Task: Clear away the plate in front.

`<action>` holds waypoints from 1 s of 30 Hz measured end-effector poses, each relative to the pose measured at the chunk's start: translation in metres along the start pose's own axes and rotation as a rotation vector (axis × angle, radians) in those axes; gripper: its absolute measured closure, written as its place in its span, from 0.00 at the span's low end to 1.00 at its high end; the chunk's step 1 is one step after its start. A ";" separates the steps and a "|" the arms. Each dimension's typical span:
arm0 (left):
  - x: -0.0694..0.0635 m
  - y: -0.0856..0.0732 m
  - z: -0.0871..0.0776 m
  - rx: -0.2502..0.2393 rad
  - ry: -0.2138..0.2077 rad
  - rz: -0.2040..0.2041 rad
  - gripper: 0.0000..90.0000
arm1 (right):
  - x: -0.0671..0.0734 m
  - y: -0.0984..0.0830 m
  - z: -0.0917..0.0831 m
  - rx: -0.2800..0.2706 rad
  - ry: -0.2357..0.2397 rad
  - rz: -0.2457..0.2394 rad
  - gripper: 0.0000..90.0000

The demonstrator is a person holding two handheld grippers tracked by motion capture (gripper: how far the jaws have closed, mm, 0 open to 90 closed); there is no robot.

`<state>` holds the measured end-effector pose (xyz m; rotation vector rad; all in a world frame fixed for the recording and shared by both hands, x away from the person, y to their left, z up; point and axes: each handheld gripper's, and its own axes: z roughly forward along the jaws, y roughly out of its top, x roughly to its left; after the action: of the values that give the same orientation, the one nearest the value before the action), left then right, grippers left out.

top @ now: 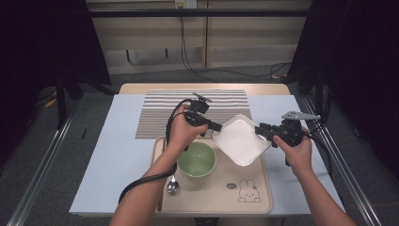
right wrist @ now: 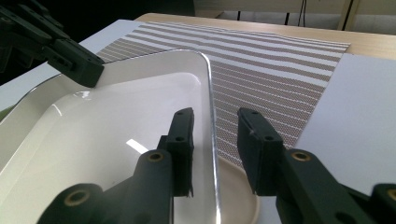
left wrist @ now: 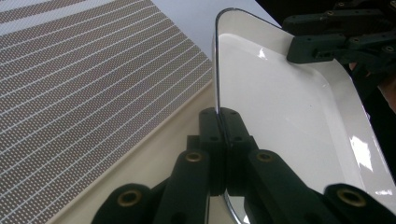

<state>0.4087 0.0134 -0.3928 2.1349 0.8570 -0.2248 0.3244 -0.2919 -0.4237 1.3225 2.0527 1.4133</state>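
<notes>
I see a wooden tabletop (top: pixel 141 88) under a pale blue sheet (top: pixel 113 155), bearing a striped placemat (top: pixel 160 113) and beige tray (top: pixel 221 200).

Green bowl (top: pixel 196 159) and spoon (top: pixel 172 184) on beige tray (top: pixel 221 195); striped placemat (top: pixel 160 110) behind.

The white square plate (top: pixel 241 140) is glossy, shallow and round-cornered, with a raised rim, and its inside is bare. It sits turned like a diamond right of the scene's middle, over the far right corner of the beige tray (top: pixel 221 188), just right of the green bowl (top: pixel 196 159). Its far corner overlaps the striped placemat (top: pixel 160 113), and its rim appears lifted slightly above the tray.
</notes>
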 end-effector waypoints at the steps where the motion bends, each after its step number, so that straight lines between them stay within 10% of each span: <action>1: -0.001 0.000 0.000 0.004 -0.001 0.008 0.99 | 0.000 0.000 0.000 0.009 -0.003 0.007 0.80; 5: -0.004 -0.001 0.003 0.004 -0.001 0.009 0.99 | 0.003 -0.002 -0.001 0.027 -0.005 0.058 0.96; 15: -0.003 -0.003 0.002 -0.042 0.023 0.029 0.90 | 0.010 -0.004 -0.011 0.012 -0.010 0.228 1.00; 30: 0.004 -0.008 -0.019 -0.156 0.081 0.009 0.52 | 0.017 -0.022 -0.024 -0.001 -0.169 0.320 1.00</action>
<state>0.4040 0.0328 -0.3874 2.0124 0.8821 -0.0651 0.2881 -0.2928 -0.4279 1.7661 1.7906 1.3685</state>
